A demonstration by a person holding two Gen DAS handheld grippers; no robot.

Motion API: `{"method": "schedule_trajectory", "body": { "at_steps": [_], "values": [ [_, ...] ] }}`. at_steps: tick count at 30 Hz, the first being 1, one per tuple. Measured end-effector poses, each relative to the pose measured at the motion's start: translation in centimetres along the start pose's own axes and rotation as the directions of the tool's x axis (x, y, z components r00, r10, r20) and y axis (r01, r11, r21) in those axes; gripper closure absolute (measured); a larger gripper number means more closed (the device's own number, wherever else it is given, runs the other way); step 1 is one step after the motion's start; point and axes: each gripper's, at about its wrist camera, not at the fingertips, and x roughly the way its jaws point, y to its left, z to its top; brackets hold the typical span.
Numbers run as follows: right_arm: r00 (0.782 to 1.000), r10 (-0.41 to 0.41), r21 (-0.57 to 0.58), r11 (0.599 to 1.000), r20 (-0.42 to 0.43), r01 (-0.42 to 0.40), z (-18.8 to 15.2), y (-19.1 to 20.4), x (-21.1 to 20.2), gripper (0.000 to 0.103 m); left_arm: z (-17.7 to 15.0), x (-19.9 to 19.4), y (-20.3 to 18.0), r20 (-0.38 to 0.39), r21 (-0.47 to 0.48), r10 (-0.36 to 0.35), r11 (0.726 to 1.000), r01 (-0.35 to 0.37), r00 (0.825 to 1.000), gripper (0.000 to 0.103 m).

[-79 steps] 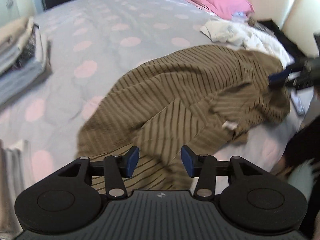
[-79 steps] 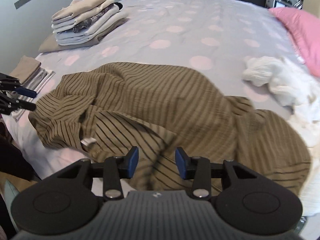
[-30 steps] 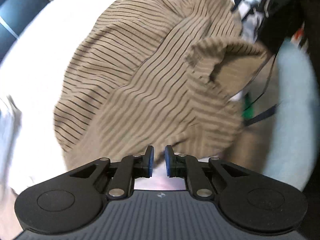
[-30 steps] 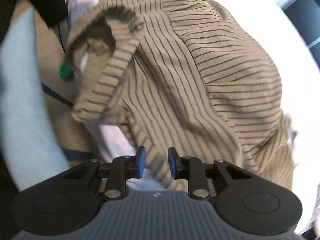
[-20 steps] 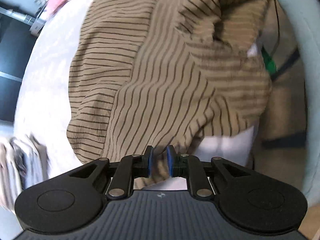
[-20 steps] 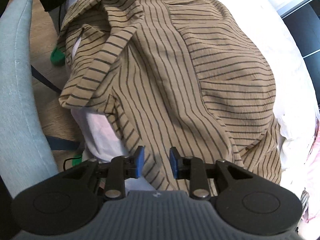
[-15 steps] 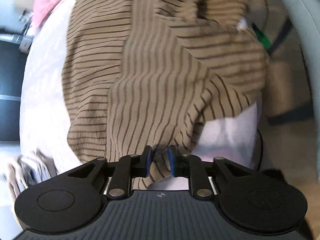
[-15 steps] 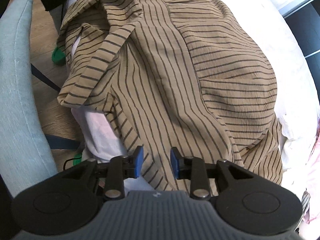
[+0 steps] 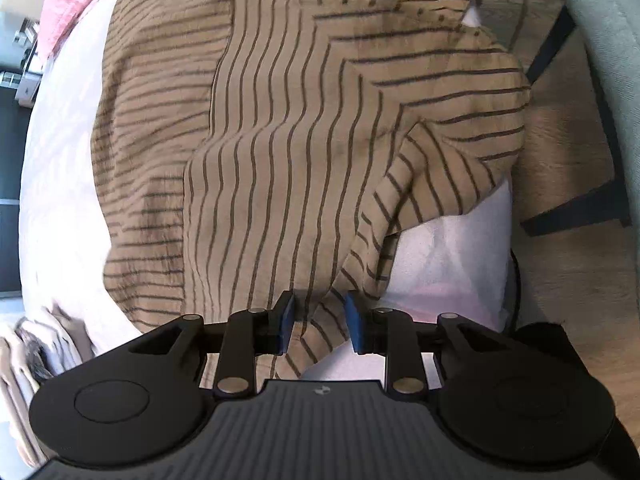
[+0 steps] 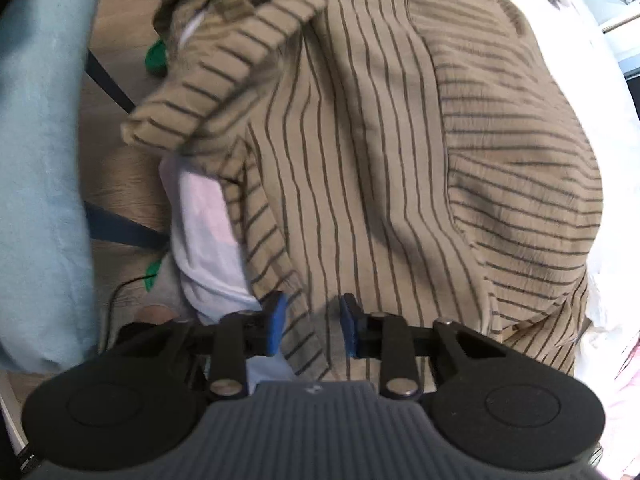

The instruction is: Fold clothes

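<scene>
A tan shirt with thin dark stripes (image 9: 280, 128) lies spread over the edge of the bed, partly hanging toward the floor. My left gripper (image 9: 318, 322) is open, its blue pads on either side of the shirt's near hem without pinching it. In the right wrist view the same shirt (image 10: 380, 140) fills the frame, with its collar end (image 10: 224, 20) bunched at the top left. My right gripper (image 10: 310, 324) is open too, with a fold of the hem lying between its pads.
The bed has a white sheet (image 9: 60, 152) with pale pink spots. A pink pillow (image 9: 68, 4) lies far left. A stack of folded clothes (image 9: 36, 344) sits at the lower left. A light blue chair (image 10: 36, 168) and wooden floor (image 9: 568, 160) border the bed edge.
Both grippers were shut on the shirt's hem half a second ago and have now opened, letting the cloth go. The shirt has settled on the bed edge.
</scene>
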Motion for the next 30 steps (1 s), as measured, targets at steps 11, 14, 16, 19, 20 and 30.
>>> {"method": "schedule_trajectory", "body": {
  "at_steps": [11, 14, 16, 19, 20, 30],
  "values": [
    [1.0, 0.005, 0.021, 1.0, 0.022, -0.006, -0.6, 0.4, -1.1, 0.096, 0.4, -0.9, 0.4, 0.031, -0.068, -0.003, 0.998, 0.005, 1.0, 0.099],
    [0.999, -0.014, 0.032, 0.999, 0.033, 0.013, -0.8, 0.4, -2.2, 0.099, 0.1, -1.8, 0.7, 0.038, -0.086, 0.003, 0.996, 0.0, 0.999, 0.103],
    [0.999, -0.027, 0.05, 0.998, 0.043, 0.025, -0.9, 0.3, -2.9, 0.101, 0.0, -2.5, 0.9, 0.04, -0.104, 0.019, 0.994, -0.015, 0.999, 0.103],
    [0.996, -0.064, 0.088, 0.994, 0.07, 0.058, -1.1, 0.0, -4.1, 0.101, -0.2, -3.8, 1.7, 0.06, -0.169, 0.029, 0.985, -0.018, 0.998, 0.103],
    [0.995, -0.069, 0.11, 0.992, 0.077, 0.06, -1.2, -0.3, -4.4, 0.101, -0.3, -3.8, 2.0, 0.061, -0.174, 0.033, 0.984, -0.022, 0.998, 0.103],
    [0.99, -0.131, 0.154, 0.981, 0.058, 0.121, -0.4, -1.1, -2.5, 0.101, 0.9, -1.0, 0.0, 0.04, 0.003, 0.086, 0.996, -0.086, 0.995, 0.074]
  ]
}}
